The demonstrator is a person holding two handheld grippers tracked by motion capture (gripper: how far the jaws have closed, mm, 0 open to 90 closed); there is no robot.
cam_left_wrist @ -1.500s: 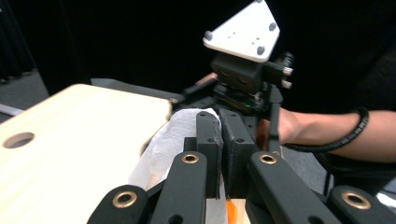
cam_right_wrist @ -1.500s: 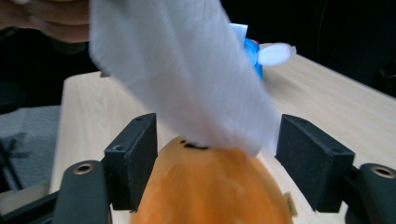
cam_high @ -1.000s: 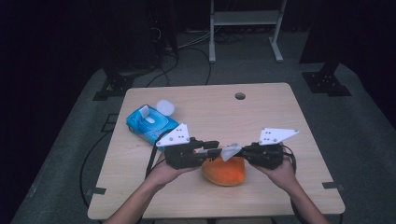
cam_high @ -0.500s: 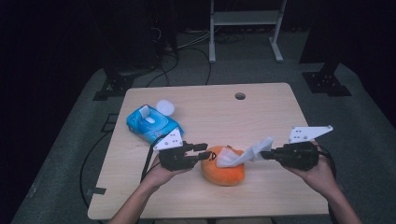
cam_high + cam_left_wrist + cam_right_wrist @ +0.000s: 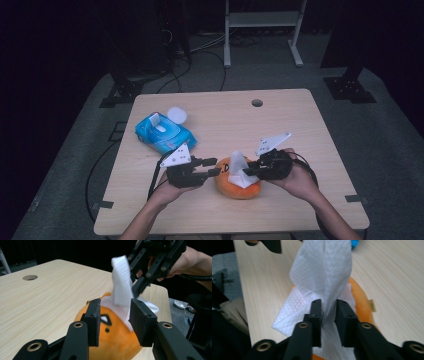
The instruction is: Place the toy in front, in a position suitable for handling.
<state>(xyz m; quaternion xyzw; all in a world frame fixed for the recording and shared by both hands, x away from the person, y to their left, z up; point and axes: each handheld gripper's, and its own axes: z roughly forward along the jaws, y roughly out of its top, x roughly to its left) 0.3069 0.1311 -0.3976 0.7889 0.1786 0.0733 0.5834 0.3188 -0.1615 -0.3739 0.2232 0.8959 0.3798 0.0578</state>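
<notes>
Now that the right gripper [image 5: 248, 171] has swung back over the orange plush toy [image 5: 238, 183] mid-table, its jaws easing apart around the wet wipe [image 5: 324, 272], the left gripper [image 5: 214, 167] hovers half-open beside it, so wiping's probably wrapping up.

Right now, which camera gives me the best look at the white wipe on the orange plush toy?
The right gripper view: the white wipe stands large there, its embossed weave clear, rising between the right gripper jaws. The left gripper view shows it as a blurred upright strip above the orange plush toy. The high view shows a small white peak.
</notes>
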